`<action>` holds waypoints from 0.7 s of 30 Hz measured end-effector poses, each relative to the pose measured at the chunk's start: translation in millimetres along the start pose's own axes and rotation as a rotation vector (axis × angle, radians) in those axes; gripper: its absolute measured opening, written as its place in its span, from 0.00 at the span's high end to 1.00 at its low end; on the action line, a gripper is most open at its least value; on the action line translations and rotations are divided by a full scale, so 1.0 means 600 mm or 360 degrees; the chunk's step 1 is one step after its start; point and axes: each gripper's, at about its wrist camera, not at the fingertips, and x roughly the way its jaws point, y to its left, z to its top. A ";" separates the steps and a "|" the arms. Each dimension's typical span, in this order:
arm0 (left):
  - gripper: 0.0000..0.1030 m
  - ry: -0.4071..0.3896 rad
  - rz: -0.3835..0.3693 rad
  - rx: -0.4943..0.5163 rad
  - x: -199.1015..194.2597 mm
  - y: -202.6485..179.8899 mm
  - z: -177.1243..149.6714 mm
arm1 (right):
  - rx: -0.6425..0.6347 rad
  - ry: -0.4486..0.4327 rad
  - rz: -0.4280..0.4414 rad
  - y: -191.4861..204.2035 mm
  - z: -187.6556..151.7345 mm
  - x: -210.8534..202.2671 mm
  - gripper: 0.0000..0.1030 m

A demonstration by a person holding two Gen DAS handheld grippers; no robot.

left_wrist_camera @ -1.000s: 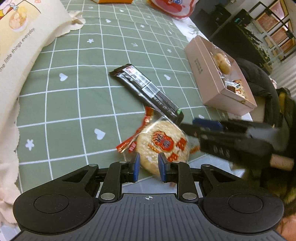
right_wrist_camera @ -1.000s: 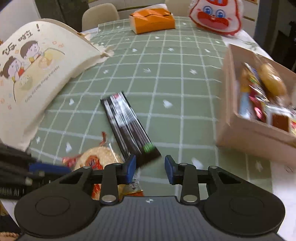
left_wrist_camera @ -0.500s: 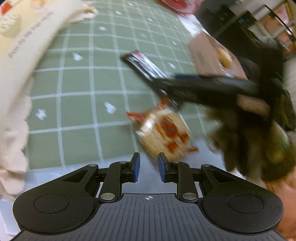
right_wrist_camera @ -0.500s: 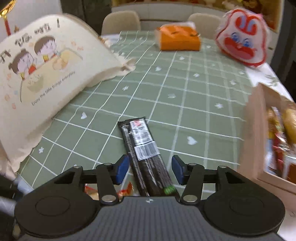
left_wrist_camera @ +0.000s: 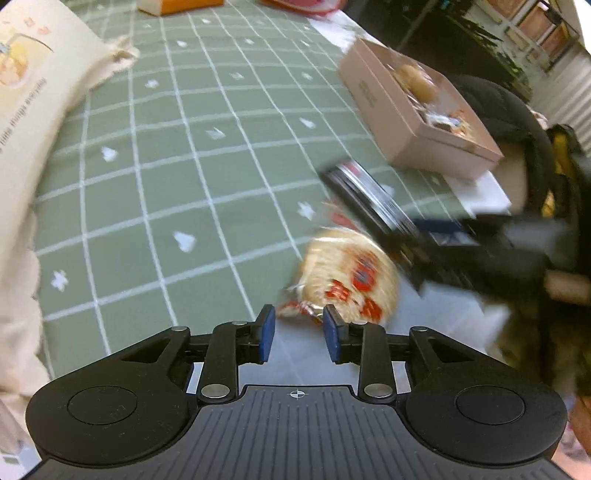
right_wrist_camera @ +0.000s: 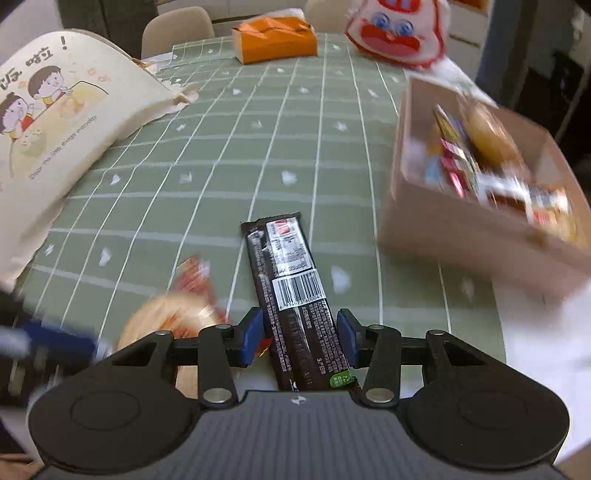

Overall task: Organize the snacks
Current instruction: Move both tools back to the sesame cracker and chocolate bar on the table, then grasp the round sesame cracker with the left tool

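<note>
A long black snack bar (right_wrist_camera: 291,280) sticks out forward between the pads of my right gripper (right_wrist_camera: 299,334). Its jaws are closing, both pads touch the bar's edges, and the bar stays sharp while the table blurs. In the left wrist view the same bar (left_wrist_camera: 369,199) is a blur in front of the right gripper (left_wrist_camera: 461,251). A round rice cracker packet (left_wrist_camera: 347,273) lies on the green checked cloth. Its crimped end sits just ahead of my left gripper (left_wrist_camera: 298,332), whose jaws are opening with nothing pressed between them. The cracker (right_wrist_camera: 166,317) also shows left of the bar.
A pink cardboard box (right_wrist_camera: 461,236) holding several snacks stands at the right, near the table edge. A cream cloth bag (right_wrist_camera: 55,122) fills the left. An orange tissue box (right_wrist_camera: 275,35) and a red-and-white cartoon bag (right_wrist_camera: 395,29) stand at the far end.
My right gripper came down over the black bar and closed on it, and the bar shifted right toward the box. My left gripper's jaws widened. The cracker packet now sits further right.
</note>
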 end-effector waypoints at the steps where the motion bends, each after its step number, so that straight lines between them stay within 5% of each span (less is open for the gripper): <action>1: 0.70 -0.0014 0.0026 0.0007 -0.002 0.000 0.004 | 0.0006 -0.0001 0.0000 -0.001 -0.009 -0.005 0.57; 4: 0.71 -0.0097 0.0099 0.0114 -0.016 -0.013 0.011 | -0.0029 -0.0020 -0.0043 0.010 -0.033 -0.017 0.57; 7: 0.71 -0.0189 0.0089 0.0399 -0.036 -0.056 0.011 | -0.0001 -0.0052 -0.0050 0.009 -0.043 -0.034 0.56; 13: 0.69 -0.0105 0.0134 0.0983 -0.004 -0.150 -0.018 | 0.0169 -0.0153 -0.0100 -0.037 -0.046 -0.078 0.49; 21: 0.61 0.0059 0.0104 0.1151 0.036 -0.194 -0.048 | 0.0318 -0.0146 -0.0181 -0.080 -0.077 -0.096 0.44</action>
